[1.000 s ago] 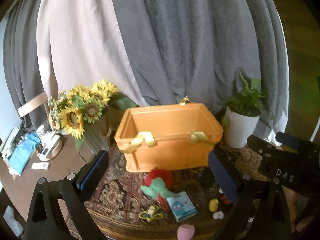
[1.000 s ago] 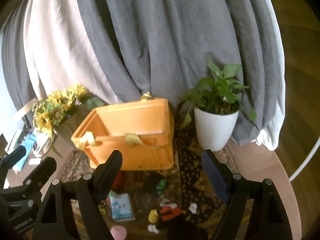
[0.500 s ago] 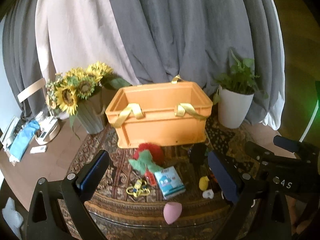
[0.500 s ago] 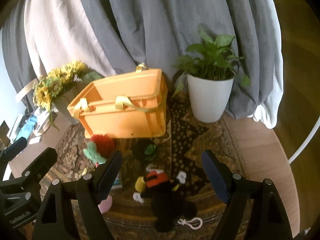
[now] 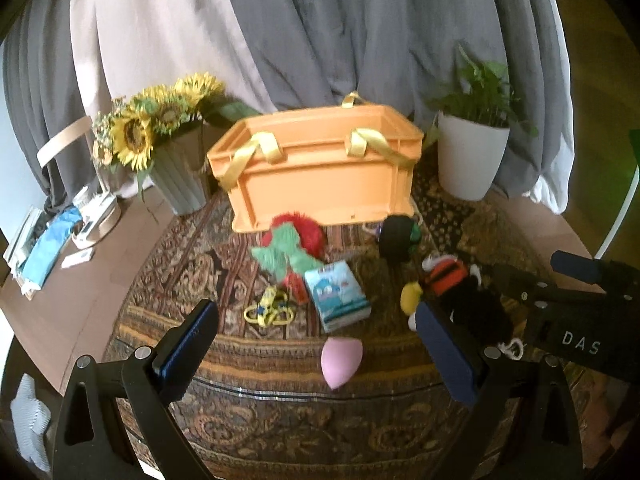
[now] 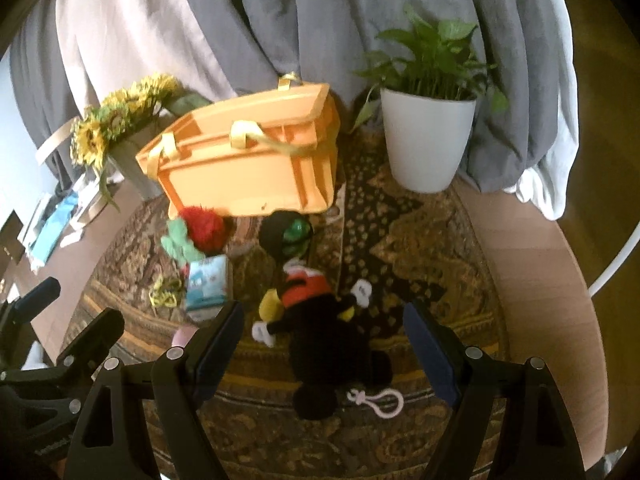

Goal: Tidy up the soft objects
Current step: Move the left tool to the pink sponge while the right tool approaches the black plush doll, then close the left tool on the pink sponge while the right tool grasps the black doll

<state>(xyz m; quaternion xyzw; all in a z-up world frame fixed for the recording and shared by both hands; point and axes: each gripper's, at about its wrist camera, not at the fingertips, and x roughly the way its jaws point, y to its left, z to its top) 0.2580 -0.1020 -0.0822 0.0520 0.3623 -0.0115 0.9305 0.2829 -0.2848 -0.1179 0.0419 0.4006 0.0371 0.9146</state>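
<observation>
Right claw: spread, empty, above black plush toy | Left claw: spread, empty | Toy likely light, squashy; pinch its body.

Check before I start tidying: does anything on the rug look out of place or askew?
The soft toys lie scattered outside the orange plastic crate: a black plush doll sprawls on its side, and a pink egg-shaped sponge sits alone near the patterned rug's edge.

Round wooden table, spread with a patterned rug. On the rug: orange crate with yellow straps, white potted plant, red-and-green plush, black plush, pink sponge egg, small blue booklet, yellow loop toy. On bare wood: sunflower vase.
</observation>
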